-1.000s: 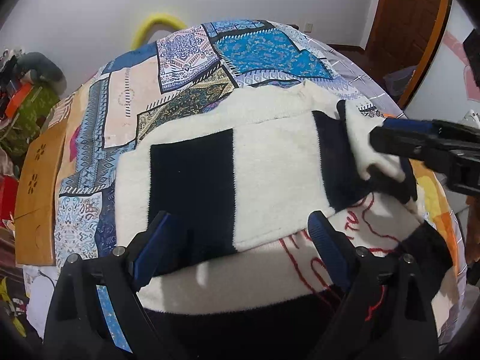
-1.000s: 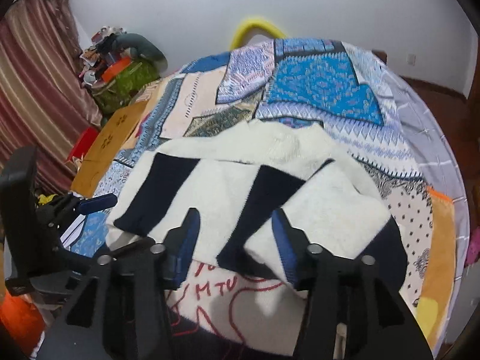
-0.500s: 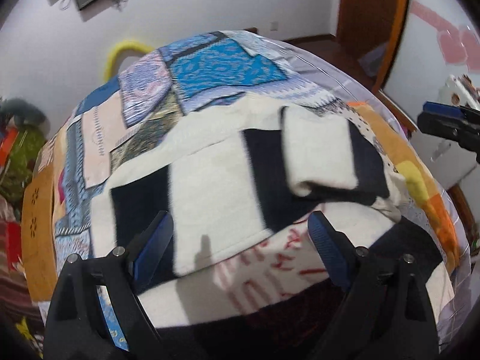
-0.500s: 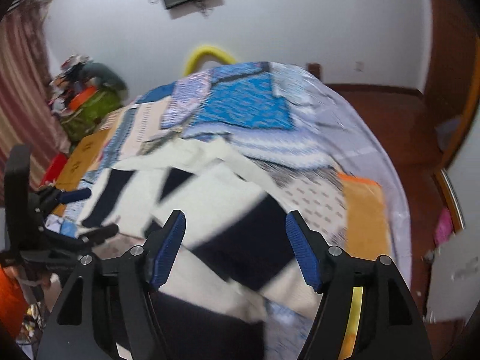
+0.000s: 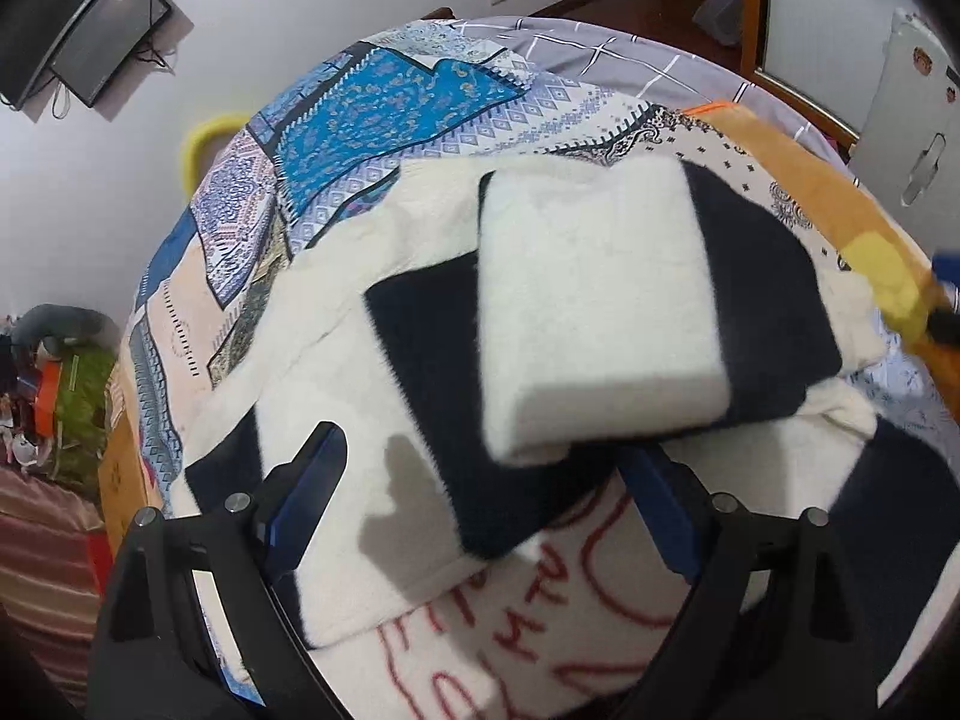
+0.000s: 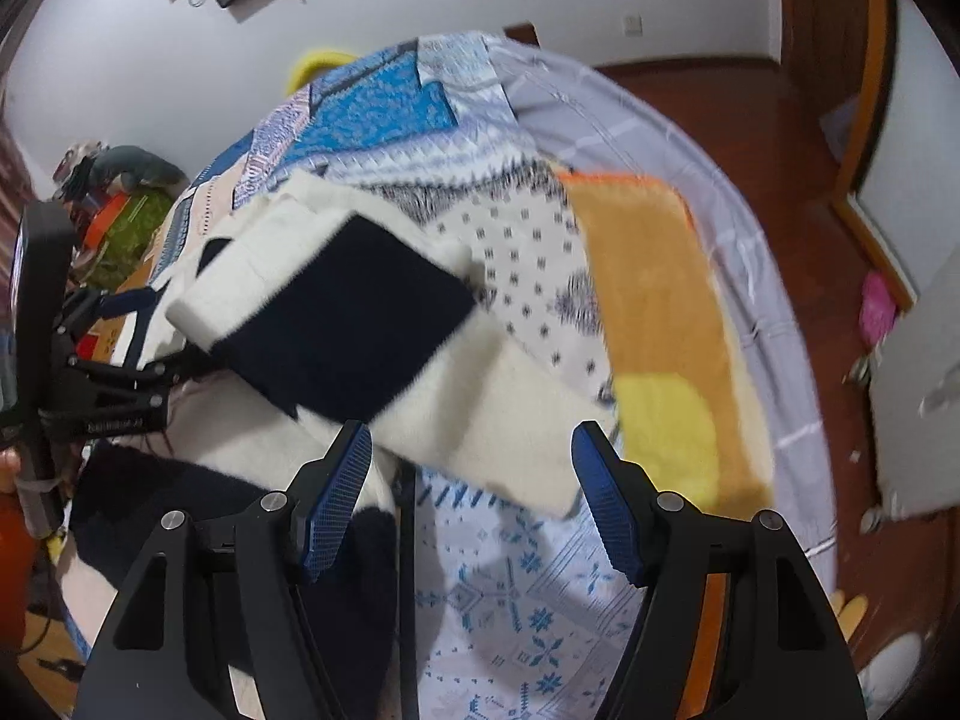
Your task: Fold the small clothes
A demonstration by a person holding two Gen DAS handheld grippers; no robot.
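Observation:
A fluffy white sweater (image 5: 336, 396) with navy blocks and red stitched lettering (image 5: 540, 618) lies spread on the bed. One sleeve (image 5: 594, 312) is folded across its body. My left gripper (image 5: 480, 510) hovers open over the sweater's lower part; the folded sleeve's edge hides its right fingertip. My right gripper (image 6: 471, 498) is open at the sweater's right side, and the sleeve's white end (image 6: 498, 420) lies loose just beyond its tips, not pinched. In the right wrist view the left gripper (image 6: 114, 360) shows at the far left; the right gripper's blue tip (image 5: 945, 282) peeks in at the left wrist view's right edge.
A patchwork quilt (image 5: 390, 102) covers the bed, with an orange and yellow blanket (image 6: 660, 324) beside the sweater. The grey checked sheet (image 6: 600, 132) marks the bed's edge above the wooden floor (image 6: 780, 120). Clutter (image 5: 66, 378) sits past the left side, a white cabinet (image 5: 912, 120) at right.
The right gripper has let go of the sleeve, which now lies folded across the sweater, and has drawn away to the right with wider jaws. The left gripper moved right and rolled, staying open.

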